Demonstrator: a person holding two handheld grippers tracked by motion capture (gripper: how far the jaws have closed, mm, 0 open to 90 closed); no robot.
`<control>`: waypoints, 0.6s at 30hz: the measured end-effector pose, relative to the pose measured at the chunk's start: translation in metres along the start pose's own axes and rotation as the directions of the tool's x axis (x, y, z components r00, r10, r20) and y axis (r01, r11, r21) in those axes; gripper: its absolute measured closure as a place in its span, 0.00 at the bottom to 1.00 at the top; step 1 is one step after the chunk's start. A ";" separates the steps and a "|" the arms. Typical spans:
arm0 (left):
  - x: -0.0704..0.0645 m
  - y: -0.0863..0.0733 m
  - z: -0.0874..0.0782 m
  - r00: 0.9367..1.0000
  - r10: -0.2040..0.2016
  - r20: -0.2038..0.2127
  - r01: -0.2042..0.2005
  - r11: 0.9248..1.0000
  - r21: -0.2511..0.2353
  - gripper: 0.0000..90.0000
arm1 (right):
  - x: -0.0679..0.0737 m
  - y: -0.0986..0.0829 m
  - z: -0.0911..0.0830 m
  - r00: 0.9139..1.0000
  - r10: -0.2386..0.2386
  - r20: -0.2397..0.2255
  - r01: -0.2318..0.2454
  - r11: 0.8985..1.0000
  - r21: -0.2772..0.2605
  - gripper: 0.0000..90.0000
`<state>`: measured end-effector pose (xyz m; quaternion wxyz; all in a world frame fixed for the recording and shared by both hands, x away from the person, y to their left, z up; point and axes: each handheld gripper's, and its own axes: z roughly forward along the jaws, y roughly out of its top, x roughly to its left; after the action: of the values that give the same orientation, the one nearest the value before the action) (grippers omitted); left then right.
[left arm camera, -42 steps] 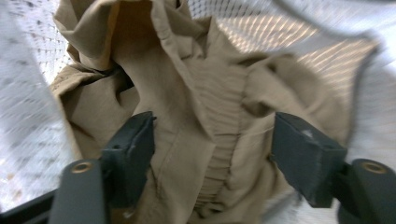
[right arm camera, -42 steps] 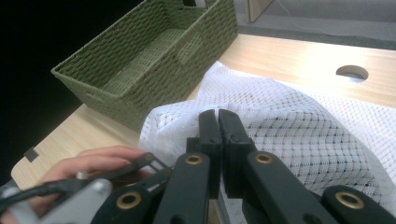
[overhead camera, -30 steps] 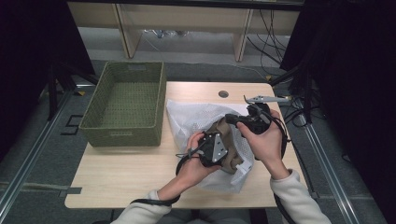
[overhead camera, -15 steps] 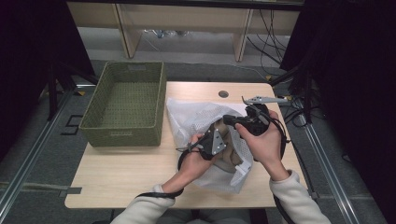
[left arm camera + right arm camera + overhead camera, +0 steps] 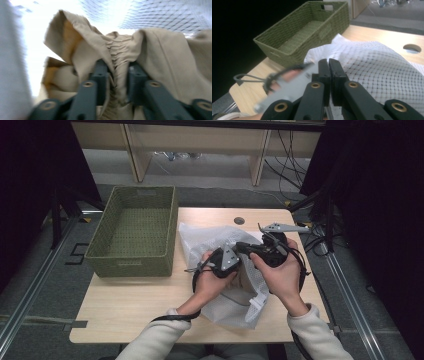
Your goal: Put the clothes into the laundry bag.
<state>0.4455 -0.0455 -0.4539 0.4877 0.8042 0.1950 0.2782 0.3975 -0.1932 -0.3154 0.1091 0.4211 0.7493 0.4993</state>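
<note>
Two hand-held grippers meet over the right half of a pale wooden worktop (image 5: 125,305), which stands on a grey floor with dark curtains to either side and a low wooden shelf frame with loose cables behind it. A white mesh laundry bag (image 5: 200,237) lies crumpled on the worktop under both hands, and in the left gripper view a beige gathered cloth (image 5: 160,52) sits inside it, the netting showing bright above. The left gripper (image 5: 116,75) has its jaws pinched on a bunched fold of that beige cloth. The right gripper (image 5: 328,65) has its jaws pressed together just above the mesh; whether any netting is caught between them I cannot tell. An olive-green woven rectangular basket (image 5: 132,265) stands along the worktop's left side, its right wall just beside the bag. A round cable hole (image 5: 239,220) sits near the far edge. Bare wood lies open in front of the basket and along the near-left edge.
</note>
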 end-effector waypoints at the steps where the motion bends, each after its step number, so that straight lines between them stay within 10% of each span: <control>1: -0.002 0.000 0.003 1.000 0.018 0.000 -0.018 1.000 0.010 0.70 | -0.002 -0.001 0.001 1.000 0.005 0.006 -0.005 1.000 0.007 1.00; 4: -0.008 0.001 0.008 0.998 -0.009 0.062 0.008 1.000 0.018 0.58 | -0.007 -0.001 0.002 0.999 0.031 0.016 -0.032 0.999 0.017 1.00; 18: -0.006 -0.003 -0.067 0.999 0.041 0.005 -0.041 0.999 -0.031 0.46 | -0.014 0.001 -0.003 0.999 0.033 0.030 -0.033 0.999 0.005 1.00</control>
<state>0.3986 -0.0022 -0.4336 0.4947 0.8012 0.1729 0.2890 0.4048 -0.2050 -0.3164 0.1109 0.4413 0.7418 0.4926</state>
